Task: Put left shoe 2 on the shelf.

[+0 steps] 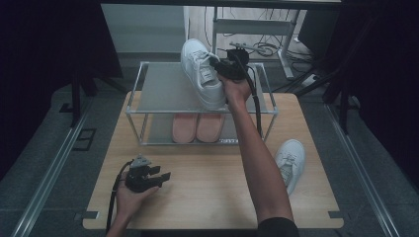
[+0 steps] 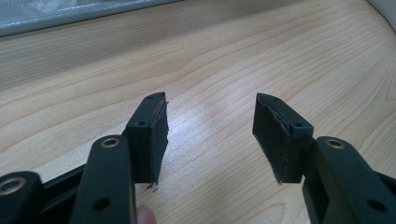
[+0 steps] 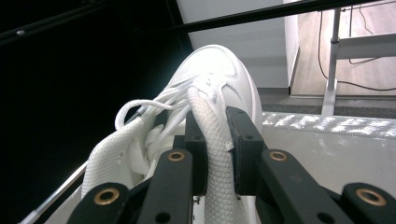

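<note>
Nearest the lens in the right gripper view, the right gripper (image 3: 217, 140) was clenched on the padded collar of a white sneaker (image 3: 210, 88), one jaw inside the shoe and one outside. From above, that right gripper (image 1: 221, 66) held the sneaker (image 1: 200, 74) over the top shelf of a metal-framed shoe rack (image 1: 163, 89), toe pointing away, near the rack's right half. On the lower shelf lay a pair of pink insoles (image 1: 197, 127). A second white sneaker (image 1: 290, 160) lay on the wooden table (image 1: 207, 187), right of the rack. The left gripper (image 1: 160, 176) rested low at the table's near left, jaws spread apart with nothing between them (image 2: 210, 135).
</note>
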